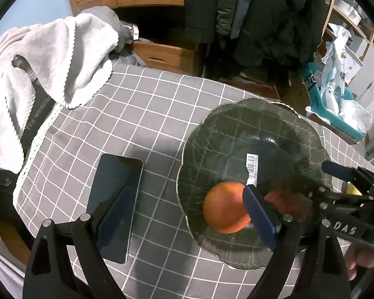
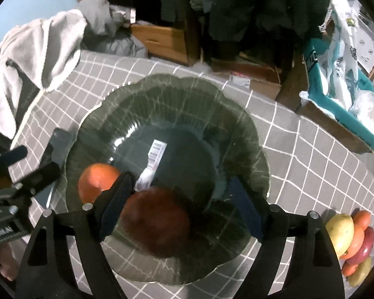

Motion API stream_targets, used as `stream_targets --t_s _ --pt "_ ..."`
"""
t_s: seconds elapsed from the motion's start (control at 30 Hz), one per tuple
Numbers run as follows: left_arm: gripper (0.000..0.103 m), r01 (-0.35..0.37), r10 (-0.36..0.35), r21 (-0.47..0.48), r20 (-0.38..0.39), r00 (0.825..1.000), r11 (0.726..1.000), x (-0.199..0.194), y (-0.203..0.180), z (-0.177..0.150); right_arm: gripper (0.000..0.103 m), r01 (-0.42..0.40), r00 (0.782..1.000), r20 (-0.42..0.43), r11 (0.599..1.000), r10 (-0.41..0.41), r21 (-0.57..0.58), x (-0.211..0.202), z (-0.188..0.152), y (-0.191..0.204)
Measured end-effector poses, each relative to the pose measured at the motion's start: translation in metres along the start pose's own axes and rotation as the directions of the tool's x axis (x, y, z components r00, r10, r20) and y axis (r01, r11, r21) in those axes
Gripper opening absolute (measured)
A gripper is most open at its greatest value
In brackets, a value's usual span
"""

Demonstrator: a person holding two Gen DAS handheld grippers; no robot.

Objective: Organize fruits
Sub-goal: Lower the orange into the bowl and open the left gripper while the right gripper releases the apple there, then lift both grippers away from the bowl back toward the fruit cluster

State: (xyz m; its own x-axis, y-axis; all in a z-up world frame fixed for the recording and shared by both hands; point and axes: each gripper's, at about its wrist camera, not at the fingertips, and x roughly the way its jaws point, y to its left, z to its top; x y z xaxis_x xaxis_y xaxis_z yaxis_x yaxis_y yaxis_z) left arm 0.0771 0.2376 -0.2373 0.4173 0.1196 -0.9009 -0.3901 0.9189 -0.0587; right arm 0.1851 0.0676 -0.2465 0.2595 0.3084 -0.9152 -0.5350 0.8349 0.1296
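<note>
A dark glass scalloped bowl (image 1: 239,119) (image 2: 177,94) sits on the checked tablecloth. An orange fruit (image 1: 224,208) (image 2: 97,178) lies inside it at the near left. A dark red fruit (image 2: 159,219) lies in the bowl between the fingers of my right gripper (image 2: 179,206), which is open above it with a gap on the right side. My left gripper (image 1: 187,214) is open and empty, its left finger over a phone, its right finger over the bowl. The right gripper shows in the left wrist view (image 1: 341,191). A pile of several fruits (image 2: 349,236) lies at the right.
A black phone (image 1: 114,199) lies left of the bowl. A white towel (image 1: 45,62) and dark bag sit at the far left. A barcode sticker (image 1: 251,168) is in the bowl. Wooden drawers, hanging coats and a teal box (image 1: 336,109) lie beyond the table.
</note>
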Motion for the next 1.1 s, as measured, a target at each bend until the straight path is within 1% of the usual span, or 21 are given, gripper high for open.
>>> stream_targets --t_s 0.17,0.37,0.5,0.73,0.93,1.1 --pt "0.092 0.014 -0.014 0.003 0.017 1.000 1.000 -0.010 -0.003 0.001 0.083 0.019 0.999 0.037 0.999 -0.020 0.037 -0.016 0.003 -0.009" --pt "0.092 0.038 -0.038 0.010 0.048 0.998 0.999 -0.026 -0.010 0.004 0.083 0.078 0.991 0.101 0.995 -0.083 0.059 -0.043 0.003 -0.020" --pt "0.092 0.048 -0.050 0.026 0.073 0.996 0.999 -0.039 -0.016 0.004 0.083 0.120 0.981 0.145 0.991 -0.126 0.051 -0.064 0.003 -0.021" --pt "0.092 0.057 -0.063 0.051 0.111 0.992 0.997 -0.060 -0.026 0.004 0.083 0.164 0.960 0.225 0.986 -0.167 0.031 -0.105 -0.002 -0.020" --pt "0.092 0.074 -0.086 0.078 0.155 0.984 0.994 -0.084 -0.038 0.003 0.083 0.171 0.940 0.294 0.985 -0.173 0.035 -0.143 -0.008 -0.019" --pt "0.092 0.086 -0.103 0.099 0.186 0.977 0.991 -0.103 -0.047 0.003 0.083 0.171 0.925 0.336 0.984 -0.177 0.047 -0.171 -0.016 -0.022"
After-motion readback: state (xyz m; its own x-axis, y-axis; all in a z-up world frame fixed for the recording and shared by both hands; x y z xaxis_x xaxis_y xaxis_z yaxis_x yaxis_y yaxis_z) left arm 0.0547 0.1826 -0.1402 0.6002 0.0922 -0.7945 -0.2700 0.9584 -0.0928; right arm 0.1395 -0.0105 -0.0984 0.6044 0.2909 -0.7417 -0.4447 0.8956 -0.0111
